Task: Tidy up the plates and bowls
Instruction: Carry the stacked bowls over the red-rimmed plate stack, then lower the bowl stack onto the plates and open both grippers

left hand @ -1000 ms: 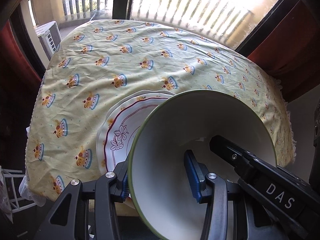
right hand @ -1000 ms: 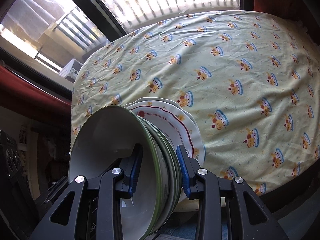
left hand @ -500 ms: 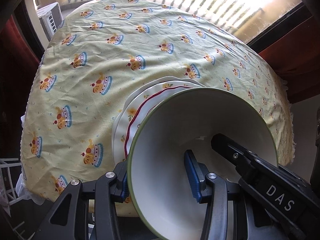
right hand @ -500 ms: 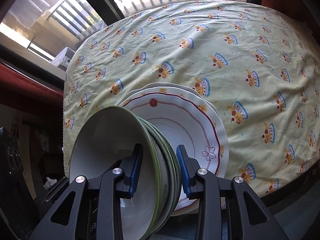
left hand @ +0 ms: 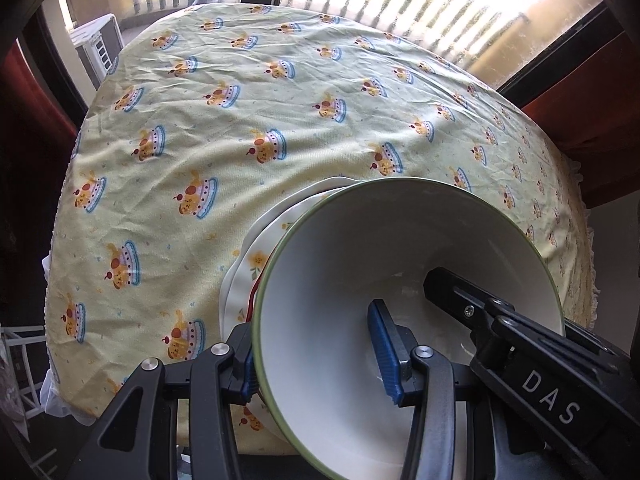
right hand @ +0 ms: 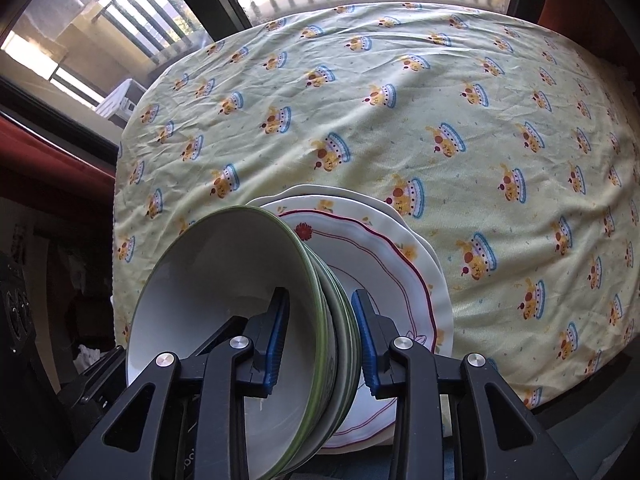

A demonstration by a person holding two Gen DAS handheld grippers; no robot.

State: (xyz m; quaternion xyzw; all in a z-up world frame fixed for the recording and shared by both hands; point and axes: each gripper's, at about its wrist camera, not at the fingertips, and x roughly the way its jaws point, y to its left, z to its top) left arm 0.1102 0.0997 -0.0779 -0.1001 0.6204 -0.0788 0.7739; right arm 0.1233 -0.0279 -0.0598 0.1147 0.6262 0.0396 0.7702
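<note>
Change: the stack of green-rimmed bowls (right hand: pixel 240 320) has been carried further over the plates (right hand: pixel 384 264); less plate is seen from the left wrist than before.
Left tongs (left hand: pixel 316 356): closed on the bowl wall, one blue pad inside.
Right tongs (right hand: pixel 320 340): clamped across the nested rims.
Plates: stacked at the bench's near edge.
Room: yellow tablecloth (left hand: pixel 240 128) lies open beyond the plates to the window.

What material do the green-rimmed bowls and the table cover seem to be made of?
Green-rimmed bowls: probably glazed ceramic or melamine; smooth white inside with soft sheen, too little to decide. Table cover: thin woven fabric, matte, with creases and a printed pattern.
</note>
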